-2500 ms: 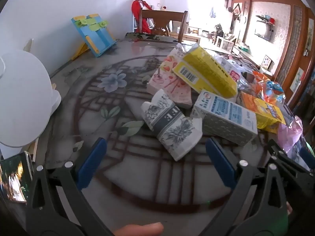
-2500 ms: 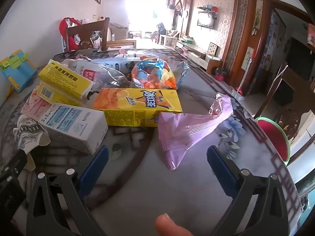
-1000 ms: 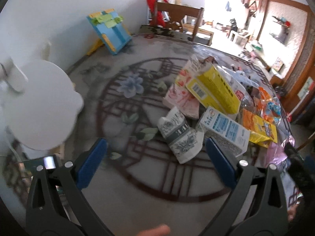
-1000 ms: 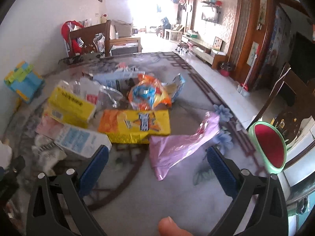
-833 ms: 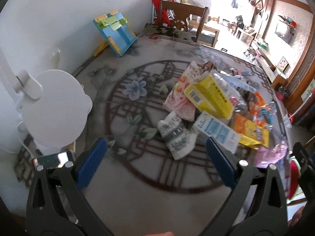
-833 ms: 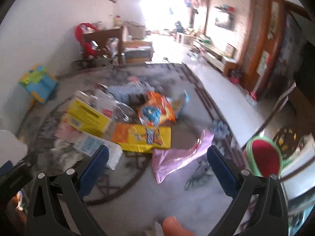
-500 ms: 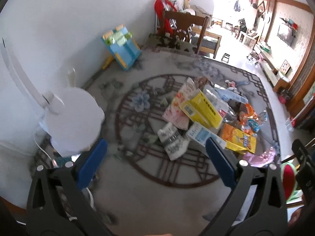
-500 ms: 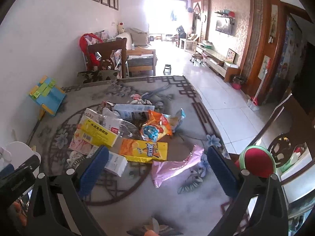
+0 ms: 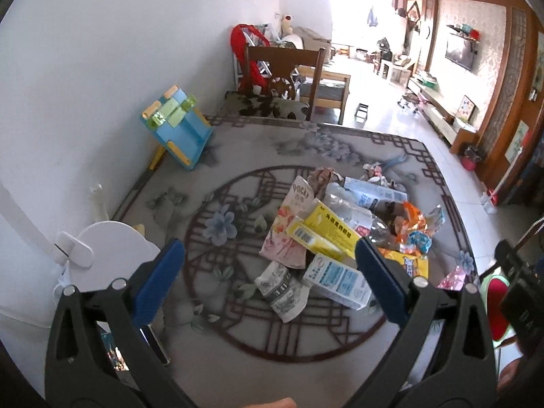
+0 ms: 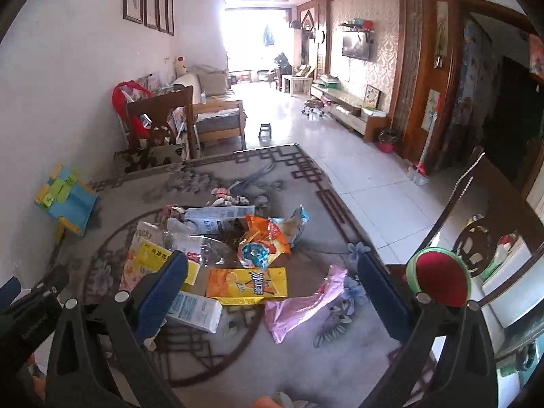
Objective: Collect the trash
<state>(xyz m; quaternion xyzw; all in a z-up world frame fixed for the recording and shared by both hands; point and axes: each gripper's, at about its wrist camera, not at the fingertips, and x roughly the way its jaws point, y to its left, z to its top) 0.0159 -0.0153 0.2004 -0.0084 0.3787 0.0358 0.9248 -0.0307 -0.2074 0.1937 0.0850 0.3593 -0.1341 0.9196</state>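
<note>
Both grippers held high above the littered surface, jaws spread wide and empty.

The left gripper (image 9: 268, 272) and right gripper (image 10: 272, 282) hover over the trash pile (image 9: 340, 234): crumpled foil wrappers, glossy cardboard cartons and a pink plastic bag (image 10: 302, 302) heaped at the middle of the patterned surface (image 9: 221, 350).

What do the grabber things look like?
Both look alike. The left gripper and the right gripper each have two black plastic arms with triangle cut-outs and silver screws. Flat blue pads tip every finger. The black body has faint lettering.
</note>
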